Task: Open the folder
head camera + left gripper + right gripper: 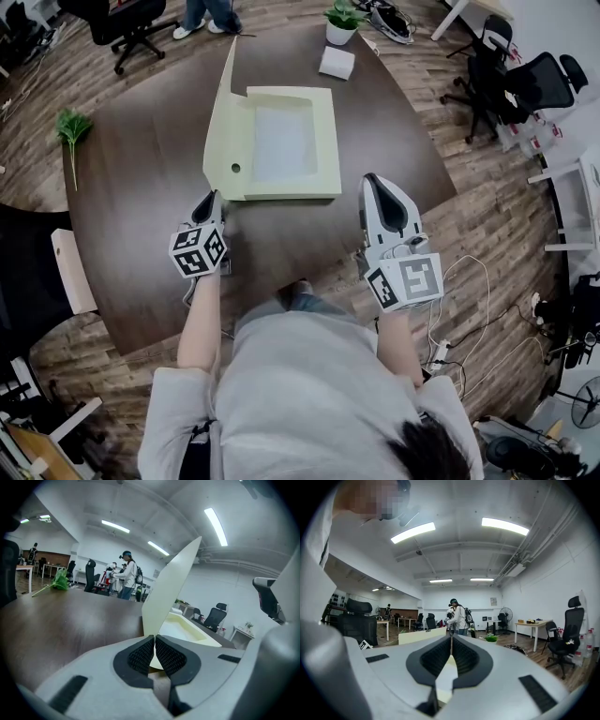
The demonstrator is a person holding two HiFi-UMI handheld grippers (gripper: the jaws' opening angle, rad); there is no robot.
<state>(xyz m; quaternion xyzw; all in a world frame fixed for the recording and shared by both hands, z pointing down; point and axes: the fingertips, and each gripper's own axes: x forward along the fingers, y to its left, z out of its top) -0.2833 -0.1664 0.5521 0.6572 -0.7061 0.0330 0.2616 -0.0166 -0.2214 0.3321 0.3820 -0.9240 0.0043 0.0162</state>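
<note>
The pale yellow box folder (323, 141) lies open on the dark table (141, 187), its lid (223, 112) standing upright along the left side. My left gripper (209, 197) rests shut just by the folder's near left corner, nothing between its pads. In the left gripper view the lid (173, 588) rises just beyond the closed left gripper (154, 637), with the tray (192, 630) to its right. My right gripper (373, 180) is shut beside the folder's near right corner, apart from it. The folder's edge (419, 636) shows past the right gripper (451, 637).
A potted plant (342, 21) and a white roll (336, 62) stand at the table's far edge. A green sprig (71, 127) lies at the left edge. Office chairs (506, 80) stand around the table. A person (458, 616) stands in the room beyond.
</note>
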